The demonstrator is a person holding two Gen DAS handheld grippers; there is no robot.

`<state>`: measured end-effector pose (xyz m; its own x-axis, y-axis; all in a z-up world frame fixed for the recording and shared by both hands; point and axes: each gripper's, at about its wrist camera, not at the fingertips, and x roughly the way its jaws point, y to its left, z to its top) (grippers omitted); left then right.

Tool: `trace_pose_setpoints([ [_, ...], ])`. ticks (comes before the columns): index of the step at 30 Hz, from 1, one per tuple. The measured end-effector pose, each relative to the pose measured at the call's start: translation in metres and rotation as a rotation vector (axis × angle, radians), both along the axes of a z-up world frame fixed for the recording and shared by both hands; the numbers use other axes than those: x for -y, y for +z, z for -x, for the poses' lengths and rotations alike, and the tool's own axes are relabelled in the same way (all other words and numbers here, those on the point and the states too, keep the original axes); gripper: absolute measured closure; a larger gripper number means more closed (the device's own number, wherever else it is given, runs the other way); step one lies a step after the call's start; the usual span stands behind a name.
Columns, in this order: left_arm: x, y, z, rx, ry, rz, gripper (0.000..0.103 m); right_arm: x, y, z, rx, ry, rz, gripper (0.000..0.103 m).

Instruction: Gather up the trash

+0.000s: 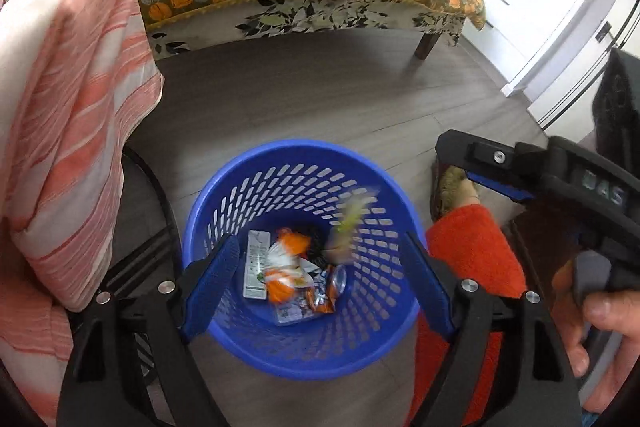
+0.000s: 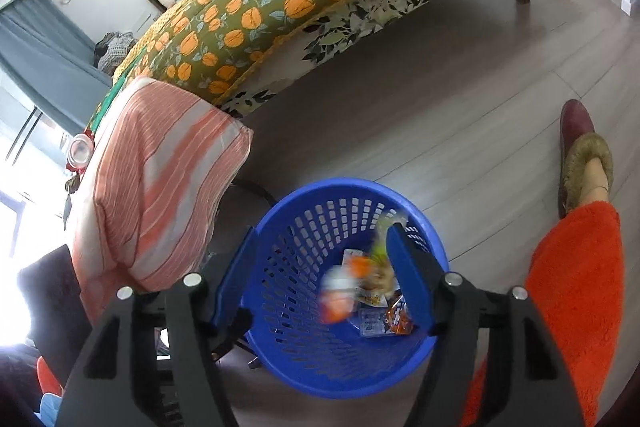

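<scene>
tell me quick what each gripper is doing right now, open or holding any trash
left gripper: jaws open, holding nothing, above the blue basket.
right gripper: jaws open, holding nothing, above the same basket.

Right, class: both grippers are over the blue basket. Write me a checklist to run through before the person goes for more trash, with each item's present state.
1. Left gripper jaws apart, nothing between the pads: ok.
2. Right gripper jaws apart, nothing pressed between the pads: ok.
3. Blurred yellow-green wrapper settled in the blue basket: not ok, it is smeared as if falling, inside the rim.
4. Orange and white packets on the basket's bottom: ok.
5. Basket upright on the floor: ok.
6. Striped cushion clear of the basket's mouth: ok, it is beside the rim.
</scene>
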<state>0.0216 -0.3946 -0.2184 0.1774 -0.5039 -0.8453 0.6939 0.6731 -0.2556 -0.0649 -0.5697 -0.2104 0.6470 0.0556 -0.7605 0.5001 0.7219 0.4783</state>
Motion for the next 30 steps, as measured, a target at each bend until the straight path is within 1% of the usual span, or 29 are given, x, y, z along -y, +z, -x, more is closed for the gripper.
trace_pose_setpoints([
  [2,-0.008,0.011,0.007,0.007,-0.012,0.014,0.021,0.001,0.006,0.005,0.008,-0.019,0.015,0.037],
  [4,-0.018,0.026,0.015,0.000,-0.025,0.051,0.021,-0.002,0.015,0.009,0.014,-0.033,0.040,0.037],
  [6,-0.034,0.046,0.025,0.004,-0.046,0.096,0.018,-0.008,0.024,0.011,0.011,-0.037,0.075,0.033],
  [8,-0.049,0.065,0.033,0.015,-0.060,0.124,0.017,-0.020,0.032,0.009,-0.012,-0.033,0.117,0.030],
  [11,-0.080,0.094,0.033,0.042,-0.070,0.157,0.015,-0.047,0.041,0.002,-0.038,0.012,0.183,0.029],
  [14,-0.126,0.115,0.020,0.092,-0.026,0.169,0.012,-0.083,0.054,-0.011,-0.035,0.083,0.249,0.029],
  [17,-0.184,0.128,0.000,0.178,0.076,0.145,0.010,-0.127,0.071,-0.028,-0.010,0.182,0.322,0.029],
  [19,-0.221,0.129,-0.018,0.208,0.158,0.115,0.010,-0.162,0.083,-0.043,0.015,0.260,0.362,0.029],
  [21,-0.259,0.128,-0.040,0.225,0.262,0.071,0.010,-0.193,0.092,-0.060,0.033,0.329,0.375,0.029],
  [23,-0.287,0.128,-0.056,0.229,0.332,0.039,0.010,-0.224,0.098,-0.078,0.042,0.404,0.392,0.029],
  [24,-0.300,0.126,-0.067,0.220,0.364,0.008,0.010,-0.240,0.100,-0.089,0.043,0.446,0.402,0.029],
  [27,-0.329,0.124,-0.094,0.201,0.426,-0.052,0.010,-0.282,0.104,-0.123,0.035,0.552,0.425,0.029],
  [30,-0.351,0.123,-0.119,0.203,0.473,-0.087,0.010,-0.312,0.105,-0.158,0.019,0.617,0.440,0.029],
])
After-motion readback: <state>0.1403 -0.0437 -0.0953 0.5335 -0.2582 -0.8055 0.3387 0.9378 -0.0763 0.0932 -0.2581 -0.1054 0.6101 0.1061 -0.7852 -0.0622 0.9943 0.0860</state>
